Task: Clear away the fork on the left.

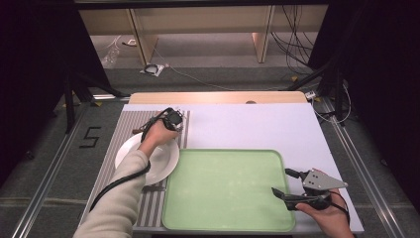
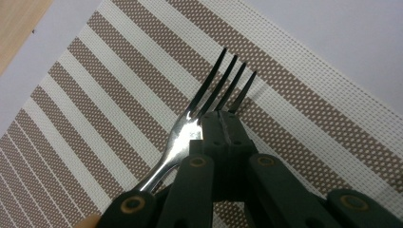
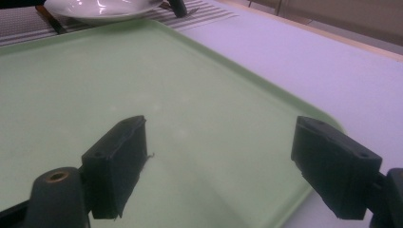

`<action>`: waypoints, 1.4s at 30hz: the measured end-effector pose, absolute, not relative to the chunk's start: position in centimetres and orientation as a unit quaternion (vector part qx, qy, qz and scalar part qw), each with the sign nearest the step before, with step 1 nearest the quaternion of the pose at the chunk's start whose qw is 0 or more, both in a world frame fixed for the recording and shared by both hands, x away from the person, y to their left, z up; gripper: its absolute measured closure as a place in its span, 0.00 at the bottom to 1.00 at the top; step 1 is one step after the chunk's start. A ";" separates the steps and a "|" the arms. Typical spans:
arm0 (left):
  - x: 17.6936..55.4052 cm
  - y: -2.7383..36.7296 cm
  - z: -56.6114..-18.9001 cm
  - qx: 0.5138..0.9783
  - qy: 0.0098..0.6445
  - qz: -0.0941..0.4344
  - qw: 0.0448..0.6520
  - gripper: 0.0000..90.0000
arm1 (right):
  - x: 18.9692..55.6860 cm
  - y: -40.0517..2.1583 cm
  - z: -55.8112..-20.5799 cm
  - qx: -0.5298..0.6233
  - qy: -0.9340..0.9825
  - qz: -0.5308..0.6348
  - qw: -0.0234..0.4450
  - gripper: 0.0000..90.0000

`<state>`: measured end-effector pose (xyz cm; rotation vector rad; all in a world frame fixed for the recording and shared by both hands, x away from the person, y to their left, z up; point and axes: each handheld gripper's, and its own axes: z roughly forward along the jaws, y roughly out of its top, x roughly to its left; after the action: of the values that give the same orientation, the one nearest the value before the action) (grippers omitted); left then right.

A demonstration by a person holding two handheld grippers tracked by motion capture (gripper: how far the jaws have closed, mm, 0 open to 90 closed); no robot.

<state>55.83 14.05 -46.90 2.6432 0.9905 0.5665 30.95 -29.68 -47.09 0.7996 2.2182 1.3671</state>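
Starting at the 9 o'clock side of the bench (image 1: 257,124): the left claw (image 1: 171,119) sits over the far end of the striped placemat (image 1: 130,124), and its jaws are pinched tight on a metal fork (image 2: 209,102). In the left gripper view the fork's tines poke out past the jaw tips toward 12 o'clock, low over the mat, but I can't tell if they actually touch it. The fork's handle runs down toward 7 o'clock and gets swallowed under the claw body, so its end is hidden. From the high view the fork itself is basically too small to pick out behind the hand.

Just at 6 o'clock from that claw is the white plate (image 1: 163,166), partly covered by the sleeve and forearm. The green tray (image 1: 228,191) fills the middle, butting up to the plate's edge.

At 4 o'clock, the right claw (image 1: 286,184) hangs over the tray's right rim, jaws wide apart with nothing between them.
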 end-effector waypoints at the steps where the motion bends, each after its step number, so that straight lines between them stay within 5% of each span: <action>1: 55.8 14.0 -46.9 0.910 0.341 0.195 0.131 1.00 | 31.0 -29.7 -47.1 0.287 0.796 0.491 0.207 0.23; 31: 57.3 14.5 -45.9 0.891 0.364 0.222 0.155 0.98 | 31.0 -29.8 -47.1 0.292 0.794 0.492 0.204 0.23; 35: 57.4 16.4 -43.9 0.885 0.367 0.234 0.165 0.93 | 31.0 -29.9 -47.1 0.292 0.796 0.489 0.205 0.23; 42: 57.8 20.8 -43.7 0.897 0.359 0.221 0.134 0.63 | 31.0 -29.8 -47.2 0.291 0.795 0.490 0.206 0.23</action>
<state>57.78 20.84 -43.68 2.5996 1.0406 0.6403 31.03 -29.82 -47.15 0.8098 2.2169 1.3666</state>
